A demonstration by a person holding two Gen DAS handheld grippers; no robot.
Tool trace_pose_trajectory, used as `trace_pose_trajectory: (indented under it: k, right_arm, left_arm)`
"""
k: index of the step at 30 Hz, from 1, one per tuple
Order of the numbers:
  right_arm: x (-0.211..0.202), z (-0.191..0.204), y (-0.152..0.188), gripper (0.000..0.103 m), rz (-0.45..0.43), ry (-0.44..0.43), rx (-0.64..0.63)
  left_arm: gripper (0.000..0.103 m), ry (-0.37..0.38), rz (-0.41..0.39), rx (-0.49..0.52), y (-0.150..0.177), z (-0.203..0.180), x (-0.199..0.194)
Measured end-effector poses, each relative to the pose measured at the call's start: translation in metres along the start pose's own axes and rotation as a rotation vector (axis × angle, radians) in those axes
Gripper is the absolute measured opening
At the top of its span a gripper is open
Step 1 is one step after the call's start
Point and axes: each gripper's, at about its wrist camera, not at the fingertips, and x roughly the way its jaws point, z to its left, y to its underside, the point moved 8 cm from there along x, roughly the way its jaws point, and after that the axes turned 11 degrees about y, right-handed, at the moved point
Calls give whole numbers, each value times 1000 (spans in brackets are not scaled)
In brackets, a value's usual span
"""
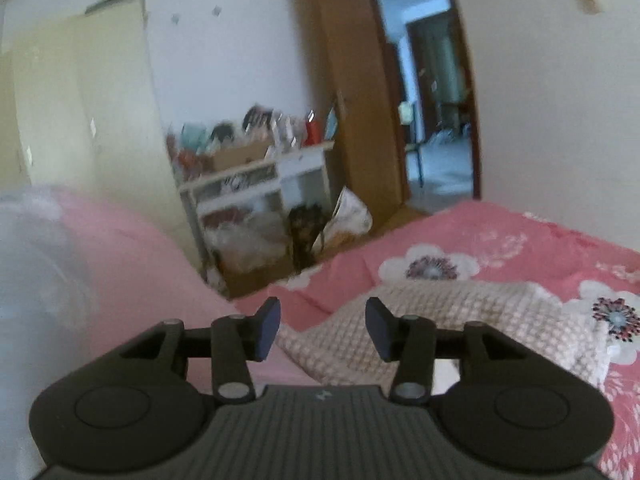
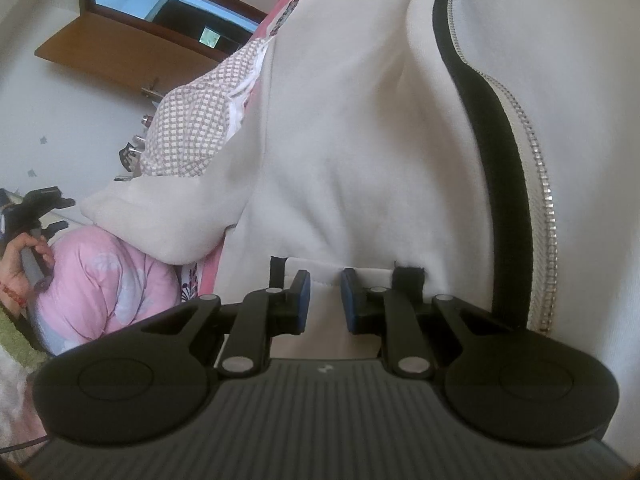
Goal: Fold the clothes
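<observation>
A cream zip-up jacket (image 2: 360, 140) with black trim and a silver zipper (image 2: 540, 184) fills the right wrist view, lying on the pink floral bed. My right gripper (image 2: 325, 298) is open, its fingers just over the jacket's hem by a white label; nothing is gripped. A sleeve (image 2: 160, 216) folds out to the left. My left gripper (image 1: 322, 328) is open and empty, held above the bed and pointing at the room. A checkered cloth (image 1: 460, 320) lies just beyond it and also shows in the right wrist view (image 2: 192, 132). The left gripper also shows in the hand at the far left (image 2: 36, 208).
The pink floral bedsheet (image 1: 520, 240) covers the bed. A pink pillow or quilt (image 1: 132, 264) bulges at left. Beyond the bed stand a cluttered white shelf (image 1: 256, 176), bags on the floor (image 1: 280, 240), a cream wardrobe (image 1: 80, 100) and an open wooden door (image 1: 352, 80).
</observation>
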Motion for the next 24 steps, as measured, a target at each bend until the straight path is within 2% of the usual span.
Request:
trace_pose_trajectory:
  k: [1,3,5,7,11,13,15,19,21,24]
  right_arm:
    - [0,0,0,15,-1,2,-1]
    - [0,2,0,15,-3,8,-4]
    - [2,6,0,15,-6,15,-6]
    - [4,9,-1,15,-5,25,-4]
    - [-5,19,-1,18,-30,67,-19]
    - [-20,25,0,20,-69,96,-68]
    - [-41,26,4,20,-101,104,-98]
    - [-90,13,19,20,-151,150,-114]
    - [-119,0,25,20,-195,196,-125]
    - [-167,-25,30,20,-286,313,-120]
  left_arm:
    - [51,23,-18,9,-1,-3,-8]
    - [55,118,-41,12,5,-18,-27]
    - [63,257,-43,18,19,-43,-53]
    - [66,402,-30,31,38,-72,-79]
    - [69,683,99,78,103,-135,-118]
    - [69,790,176,87,141,-160,-132]
    - [69,868,244,91,178,-184,-141]
    - [69,956,378,106,242,-219,-145]
    - [69,989,400,140,267,-233,-150]
    - [69,1043,408,198,293,-249,-162]
